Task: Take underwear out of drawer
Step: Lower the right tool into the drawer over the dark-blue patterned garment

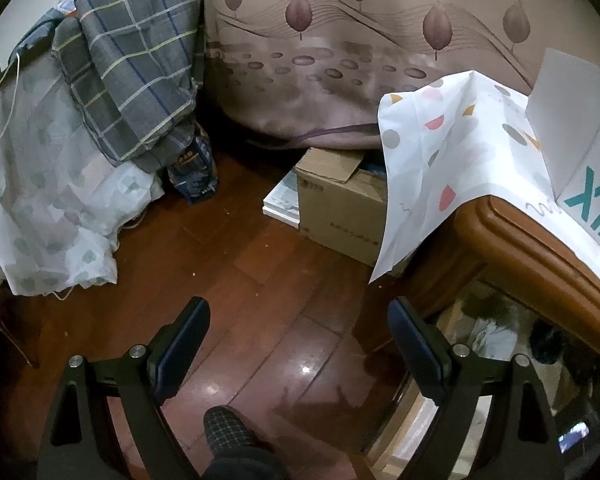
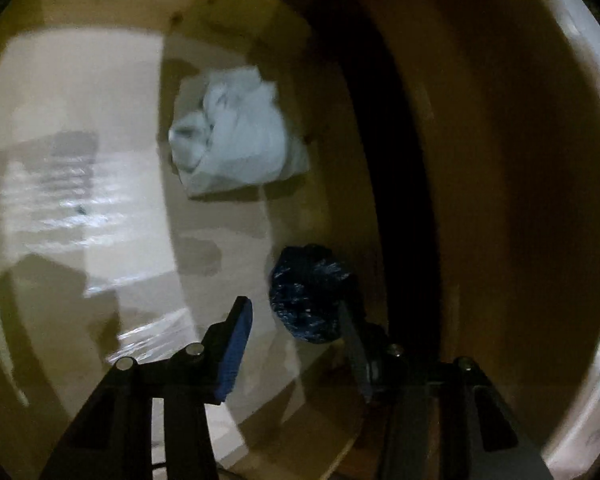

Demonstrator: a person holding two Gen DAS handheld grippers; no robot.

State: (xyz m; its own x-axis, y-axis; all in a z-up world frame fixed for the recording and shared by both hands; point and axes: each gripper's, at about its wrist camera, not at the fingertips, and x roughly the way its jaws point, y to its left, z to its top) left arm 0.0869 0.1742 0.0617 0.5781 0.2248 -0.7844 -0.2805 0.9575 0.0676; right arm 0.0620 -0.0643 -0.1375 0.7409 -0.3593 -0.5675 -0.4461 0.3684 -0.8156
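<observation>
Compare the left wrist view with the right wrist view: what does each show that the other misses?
Only the left wrist view shows the wooden floor, a cardboard box, a plaid quilt, the patterned cloth draped over the wooden cabinet top, and the left gripper with jaws wide and nothing between them.

Only the right wrist view shows the drawer's pale bottom up close and the right gripper, jaws either side of a dark blue bundle.

Both show the open drawer with a crumpled white garment inside.

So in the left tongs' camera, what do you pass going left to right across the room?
White sheer cloth → grey checked blanket → blue bag → cardboard box → white dotted cloth → wooden cabinet edge.
</observation>
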